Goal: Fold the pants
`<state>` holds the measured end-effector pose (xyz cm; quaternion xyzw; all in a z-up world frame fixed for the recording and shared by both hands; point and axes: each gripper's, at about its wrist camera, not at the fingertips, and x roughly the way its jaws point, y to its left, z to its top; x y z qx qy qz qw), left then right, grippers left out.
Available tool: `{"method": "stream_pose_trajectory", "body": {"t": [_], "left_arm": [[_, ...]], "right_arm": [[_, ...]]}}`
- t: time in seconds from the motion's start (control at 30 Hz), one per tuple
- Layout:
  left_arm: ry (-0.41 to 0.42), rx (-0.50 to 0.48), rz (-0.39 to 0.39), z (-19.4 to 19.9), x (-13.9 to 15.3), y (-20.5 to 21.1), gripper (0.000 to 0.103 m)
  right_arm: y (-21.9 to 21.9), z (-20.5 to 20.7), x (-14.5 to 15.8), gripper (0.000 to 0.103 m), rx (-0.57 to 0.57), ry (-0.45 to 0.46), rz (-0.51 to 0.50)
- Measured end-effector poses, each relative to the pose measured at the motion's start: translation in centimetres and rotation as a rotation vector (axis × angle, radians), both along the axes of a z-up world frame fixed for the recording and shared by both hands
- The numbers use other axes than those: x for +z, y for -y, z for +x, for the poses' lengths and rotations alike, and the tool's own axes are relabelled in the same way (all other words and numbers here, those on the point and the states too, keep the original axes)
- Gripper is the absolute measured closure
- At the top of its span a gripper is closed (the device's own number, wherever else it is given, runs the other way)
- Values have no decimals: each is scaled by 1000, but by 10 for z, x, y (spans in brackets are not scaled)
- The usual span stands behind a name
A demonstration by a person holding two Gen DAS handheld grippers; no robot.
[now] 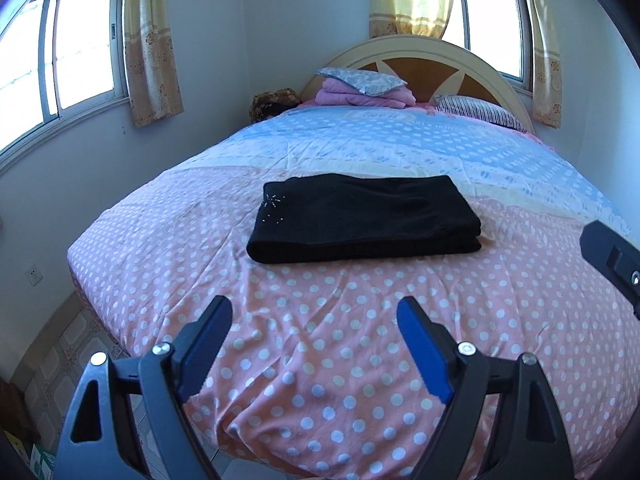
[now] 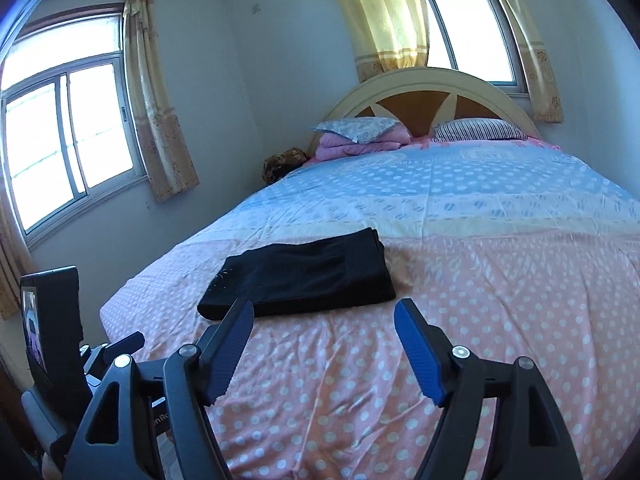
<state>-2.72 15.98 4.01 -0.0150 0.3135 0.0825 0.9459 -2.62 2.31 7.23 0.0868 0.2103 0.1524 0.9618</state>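
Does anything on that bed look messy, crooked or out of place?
Nothing stands out. The black pants lie folded in a neat rectangle on the polka-dot bedspread, with only soft wrinkles in the cover. Both sets of fingers are open and hold nothing.

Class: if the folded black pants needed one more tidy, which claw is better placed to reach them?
Probably the right claw: open, its left fingertip at the pants' near edge. The left claw, also open, sits further back over bedspread.
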Motion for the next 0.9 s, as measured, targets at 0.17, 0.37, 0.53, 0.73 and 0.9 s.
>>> {"method": "stream_pose_trajectory", "body": {"t": [0.17,0.37,0.53,0.73,0.9], "left_arm": [[9,8,5,-3,1,0,16],[1,14,5,-3,-2,0,16],[-8,11,12,0,-4,3,16],[-7,9,12,0,-5,3,16],[3,11,13,0,-3,4,11]], "right_arm": [[-1,-4,1,28,5,-7,7],[1,0,-1,28,-1,-16,21],[2,2,-2,28,-1,-20,21],[3,3,-5,28,-10,-28,25],[5,4,-6,28,-20,-30,25]]}}
